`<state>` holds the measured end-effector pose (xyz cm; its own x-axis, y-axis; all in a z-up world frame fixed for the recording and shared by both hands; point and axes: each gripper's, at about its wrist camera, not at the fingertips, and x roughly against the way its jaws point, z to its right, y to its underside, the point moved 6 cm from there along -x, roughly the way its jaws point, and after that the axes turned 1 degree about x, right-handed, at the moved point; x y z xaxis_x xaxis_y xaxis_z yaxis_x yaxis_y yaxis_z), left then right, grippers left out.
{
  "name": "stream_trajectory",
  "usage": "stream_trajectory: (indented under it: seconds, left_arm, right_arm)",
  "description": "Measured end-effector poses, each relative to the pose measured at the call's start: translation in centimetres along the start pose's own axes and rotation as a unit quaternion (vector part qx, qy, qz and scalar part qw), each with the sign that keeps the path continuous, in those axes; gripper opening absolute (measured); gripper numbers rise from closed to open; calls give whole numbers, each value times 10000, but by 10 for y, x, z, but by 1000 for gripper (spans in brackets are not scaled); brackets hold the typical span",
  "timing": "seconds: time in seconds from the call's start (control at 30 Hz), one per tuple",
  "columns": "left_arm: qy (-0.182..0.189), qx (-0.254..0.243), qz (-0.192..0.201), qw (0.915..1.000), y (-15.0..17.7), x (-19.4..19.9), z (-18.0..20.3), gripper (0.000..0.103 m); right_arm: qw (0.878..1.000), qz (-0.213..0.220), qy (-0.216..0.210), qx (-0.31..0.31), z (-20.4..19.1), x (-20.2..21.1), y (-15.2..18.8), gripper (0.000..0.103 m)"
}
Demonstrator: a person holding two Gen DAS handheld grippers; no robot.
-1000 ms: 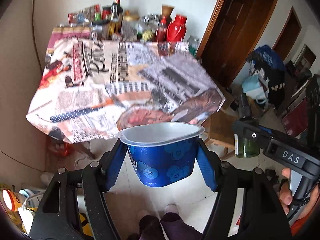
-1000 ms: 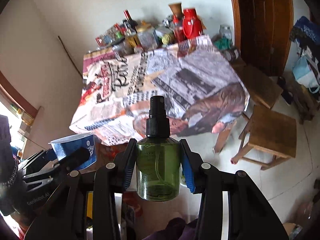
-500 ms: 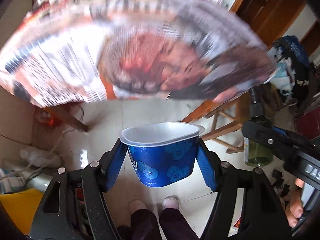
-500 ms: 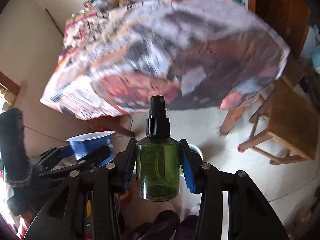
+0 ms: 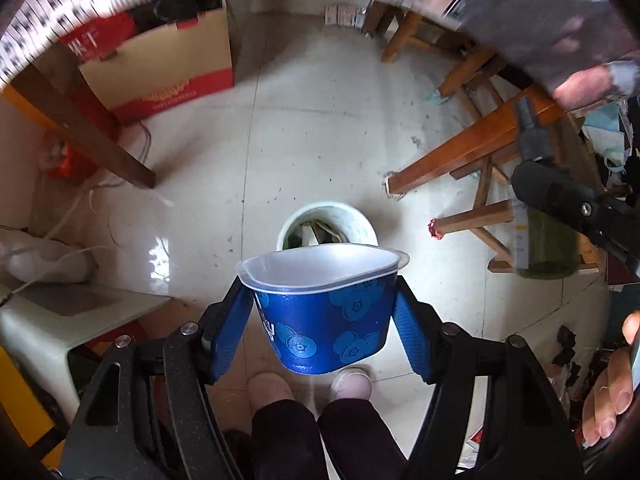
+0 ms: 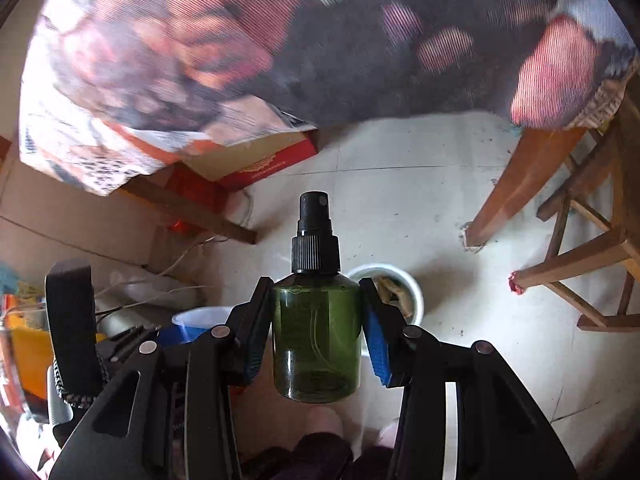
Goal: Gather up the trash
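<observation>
Above round white bin (image 5: 362, 216), glossy blue cup (image 5: 324, 320)

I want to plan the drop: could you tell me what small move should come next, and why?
Probably ease the left gripper forward until the blue cup hangs over the white bin, then release. The cup's rim only overlaps the bin's near edge. The right gripper is opening around the green spray bottle.

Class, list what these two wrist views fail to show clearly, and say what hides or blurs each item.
- Contents of the white bin: left wrist view, blue cup covers its near side; right wrist view, green spray bottle and a finger overlap it.
- Tablecloth print: motion-blurred, both views.
- Bottle label: unreadable.
- Red box text: too small.
</observation>
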<state>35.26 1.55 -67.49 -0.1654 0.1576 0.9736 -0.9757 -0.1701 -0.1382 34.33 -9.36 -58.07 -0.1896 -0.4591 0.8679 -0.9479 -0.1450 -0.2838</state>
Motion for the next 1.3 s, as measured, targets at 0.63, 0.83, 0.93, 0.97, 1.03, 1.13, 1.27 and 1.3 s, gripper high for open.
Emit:
stream_trajectory:
  seconds: [0.63, 0.83, 0.93, 0.97, 1.03, 1.13, 1.27, 1.3]
  left_arm:
    - [404, 481, -246, 9977, -14, -51, 28, 69]
    - [124, 64, 79, 9999, -18, 17, 47, 69]
    - [-57, -106, 365, 9993, -22, 75, 59, 69]
    - [-99, -129, 475, 9987, -23, 100, 63, 69]
    - [-124, -93, 679, 9976, -23, 150, 71, 69]
    - [-129, -3, 974, 9952, -22, 214, 81, 69]
    - [-99, 63, 1560, 9877, -11, 316, 102, 69]
    - [-92, 57, 1686, 9856, -8, 335, 107, 69]
  right_arm:
    - [9975, -262, 432, -486, 56, -6, 10, 58]
    - [9981, -149, 438, -406, 44, 32, -2, 58]
    - [9987, -75, 418, -294, 33, 68, -9, 58]
    - [9988, -31, 429, -245, 28, 80, -11, 58]
    - [9988, 86, 465, -117, 17, 116, -17, 58]
    - [9986, 263, 447, 41, 0, 168, -22, 57]
    - [9970, 612, 372, 296, -25, 244, -27, 58]
    - [9959, 735, 353, 390, -34, 267, -27, 58]
